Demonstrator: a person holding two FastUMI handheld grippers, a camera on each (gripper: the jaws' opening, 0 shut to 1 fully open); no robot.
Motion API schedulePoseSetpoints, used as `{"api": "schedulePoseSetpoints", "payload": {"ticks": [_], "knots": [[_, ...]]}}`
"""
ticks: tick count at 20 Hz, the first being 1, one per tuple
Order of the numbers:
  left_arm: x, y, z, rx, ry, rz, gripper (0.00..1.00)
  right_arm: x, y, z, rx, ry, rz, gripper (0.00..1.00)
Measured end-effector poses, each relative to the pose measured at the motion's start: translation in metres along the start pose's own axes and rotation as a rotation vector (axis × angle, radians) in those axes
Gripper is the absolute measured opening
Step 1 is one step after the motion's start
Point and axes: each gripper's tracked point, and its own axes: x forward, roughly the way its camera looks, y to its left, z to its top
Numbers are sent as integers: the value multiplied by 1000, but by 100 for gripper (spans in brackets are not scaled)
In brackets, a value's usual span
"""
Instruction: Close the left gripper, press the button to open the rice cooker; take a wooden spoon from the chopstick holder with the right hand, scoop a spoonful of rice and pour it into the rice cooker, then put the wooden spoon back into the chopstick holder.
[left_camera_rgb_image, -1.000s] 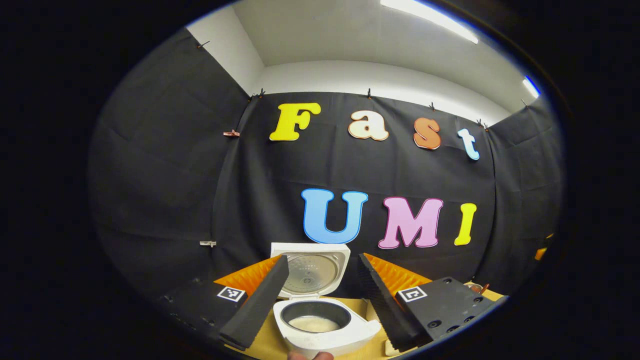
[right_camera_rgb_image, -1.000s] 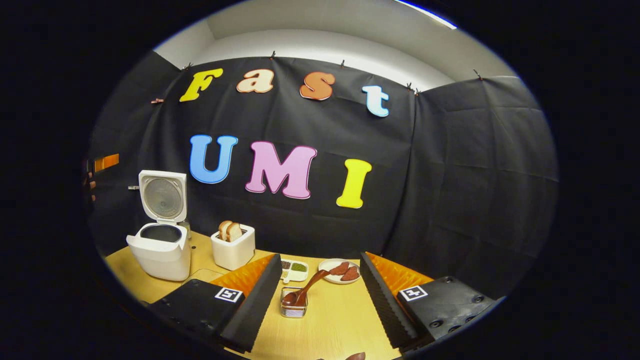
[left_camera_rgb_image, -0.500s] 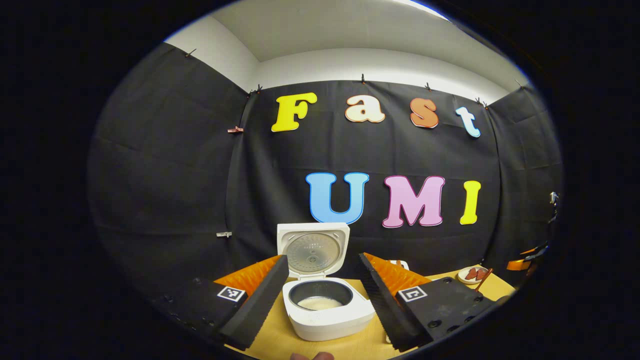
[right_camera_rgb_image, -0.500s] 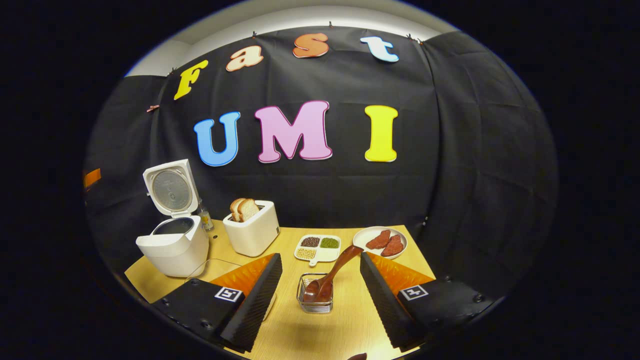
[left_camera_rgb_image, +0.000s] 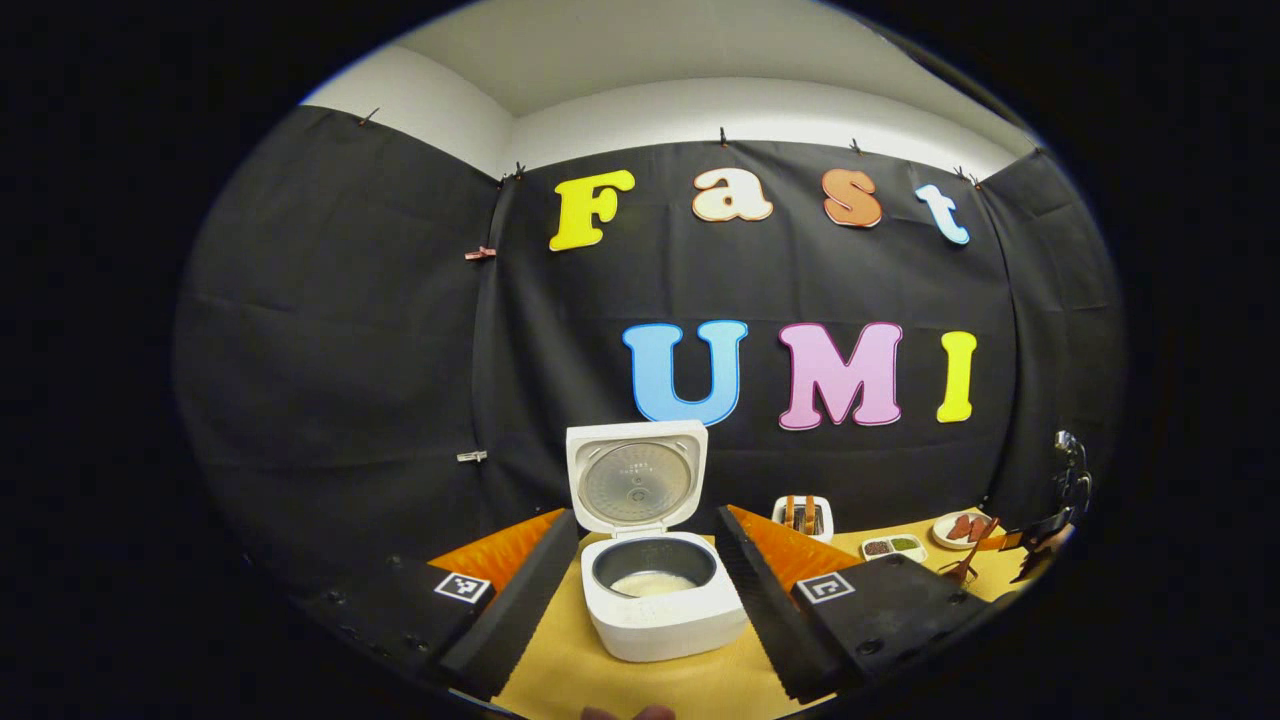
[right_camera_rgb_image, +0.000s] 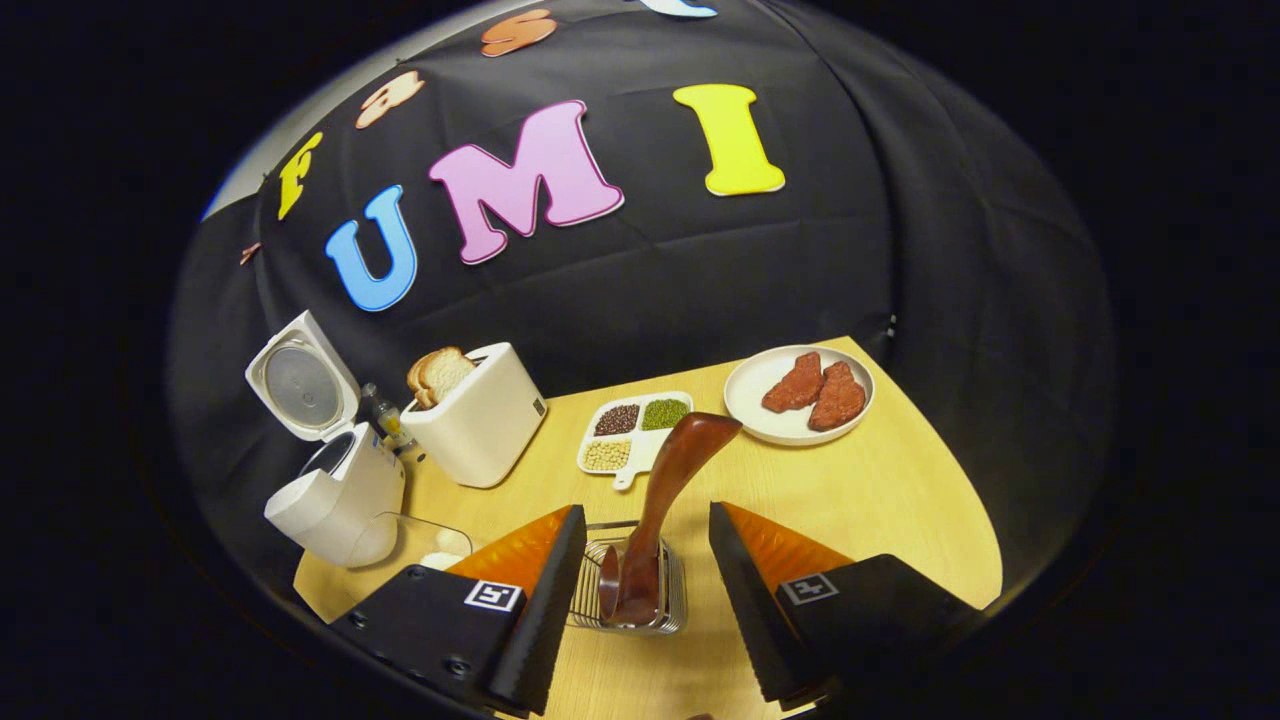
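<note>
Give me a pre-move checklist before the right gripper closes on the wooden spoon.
1. Rice cooker lid open: ok, the lid stands upright and the pot shows rice.
2. Wooden spoon in the chopstick holder: ok, bowl end down, handle leaning up and away.
3. Right gripper open: ok, wide apart, not touching the spoon.
4. Spoon lined up between the right gripper's fingers: ok, and the holder sits in the gap too.
5. Left gripper clear of the cooker: ok, open, with the cooker seen between its fingers, no contact.
6. Whether the grip will catch the spoon alone rather than the holder's wires: cannot tell.
</note>
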Motion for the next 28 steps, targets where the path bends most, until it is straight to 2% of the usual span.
{"api": "schedulePoseSetpoints", "payload": {"ticks": [2,3,5,6,7,10,11,16,18,21,25,28], "knots": [[-5,0,-1,6,18,8,96,23,-2,-4,49,20,4,78],[-14,0,-3,12,22,7,95,32,-4,-4,70,19,-10,70],[-20,1,-4,25,29,5,96,36,-2,-5,95,32,-14,34],[-19,2,-6,28,36,6,95,39,2,-10,99,36,-7,33],[-19,3,-8,27,43,7,95,33,7,-10,83,28,1,42],[-20,6,-13,2,61,10,95,29,19,-15,6,6,9,42],[-20,9,-14,-11,65,14,95,21,19,-18,6,13,22,17],[-24,22,-15,-33,68,38,96,19,26,-19,13,41,25,17],[-26,24,-12,-25,60,38,95,14,20,-18,27,41,-3,17],[-29,28,-10,-17,54,35,95,4,20,4,65,-18,-11,11],[-29,35,-10,-14,51,24,95,-23,39,47,72,-114,16,11],[-29,40,-8,-22,43,10,95,-45,67,73,45,-179,43,11]]}}
